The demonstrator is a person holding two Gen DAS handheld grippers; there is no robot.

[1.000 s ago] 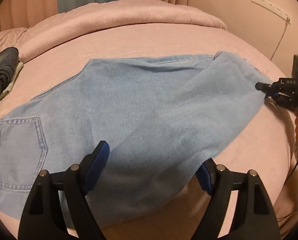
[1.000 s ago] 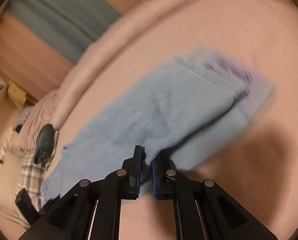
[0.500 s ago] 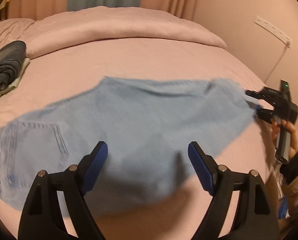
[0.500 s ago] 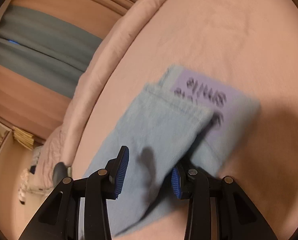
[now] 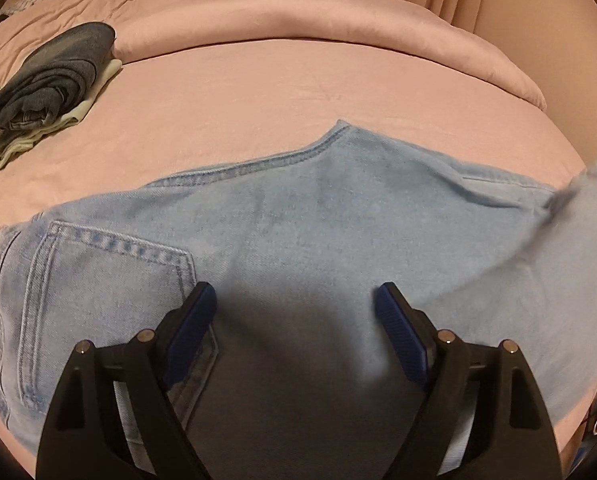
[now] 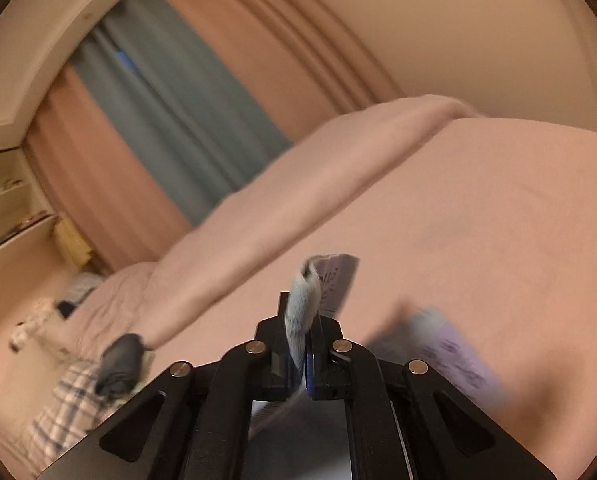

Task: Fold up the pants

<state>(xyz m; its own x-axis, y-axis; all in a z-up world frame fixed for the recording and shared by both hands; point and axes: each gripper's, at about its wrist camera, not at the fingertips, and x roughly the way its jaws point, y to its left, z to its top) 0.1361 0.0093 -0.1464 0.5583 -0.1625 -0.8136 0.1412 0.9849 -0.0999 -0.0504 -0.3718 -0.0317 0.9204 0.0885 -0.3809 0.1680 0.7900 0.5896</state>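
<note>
Across the pink bed, light-blue jeans are lying half-folded; right gripper, just closed, is pinching their hem, left gripper is gaping empty, folding unfinished.

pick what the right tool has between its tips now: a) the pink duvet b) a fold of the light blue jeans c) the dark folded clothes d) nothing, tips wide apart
b: in the right wrist view the right tool is shut on a bunched edge of the light blue jeans, lifted above the pink bed; the dark folded clothes lie off to the side.
</note>
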